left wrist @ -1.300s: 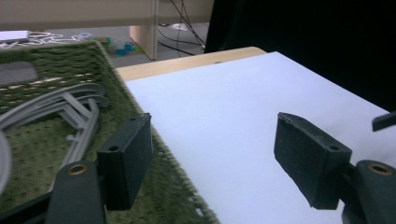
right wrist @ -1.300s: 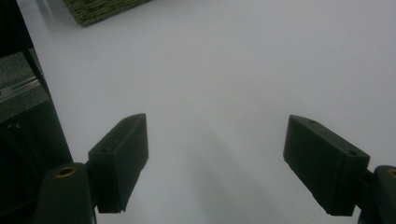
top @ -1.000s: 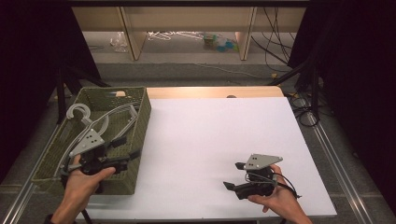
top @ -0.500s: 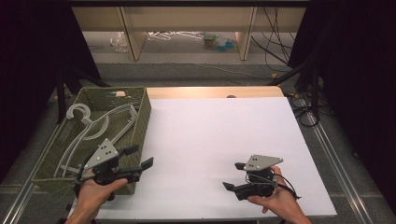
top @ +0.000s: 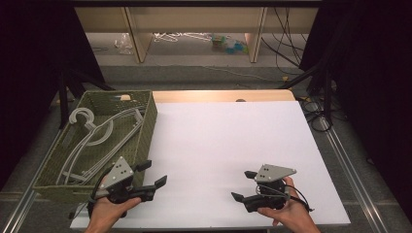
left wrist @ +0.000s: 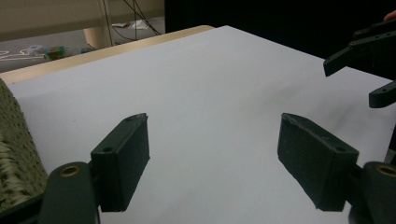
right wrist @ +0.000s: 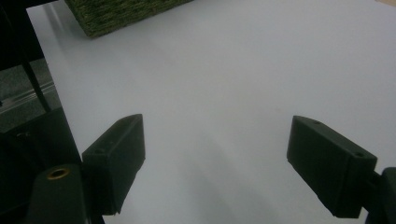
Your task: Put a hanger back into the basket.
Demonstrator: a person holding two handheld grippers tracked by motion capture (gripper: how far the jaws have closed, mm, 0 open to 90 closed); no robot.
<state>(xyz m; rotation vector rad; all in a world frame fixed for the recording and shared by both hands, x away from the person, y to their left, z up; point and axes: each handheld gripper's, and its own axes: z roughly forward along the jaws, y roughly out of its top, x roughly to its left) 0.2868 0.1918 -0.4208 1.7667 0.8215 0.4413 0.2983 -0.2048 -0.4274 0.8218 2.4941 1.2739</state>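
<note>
Grey hangers [top: 92, 138] lie (tangled together) in green basket [top: 145, 121].

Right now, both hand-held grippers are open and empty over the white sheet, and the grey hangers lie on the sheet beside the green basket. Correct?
Not quite. The left hand-held gripper and right hand-held gripper are open and empty over the white sheet, but the grey hangers lie inside the green basket, not beside it. The high view shows this.
</note>
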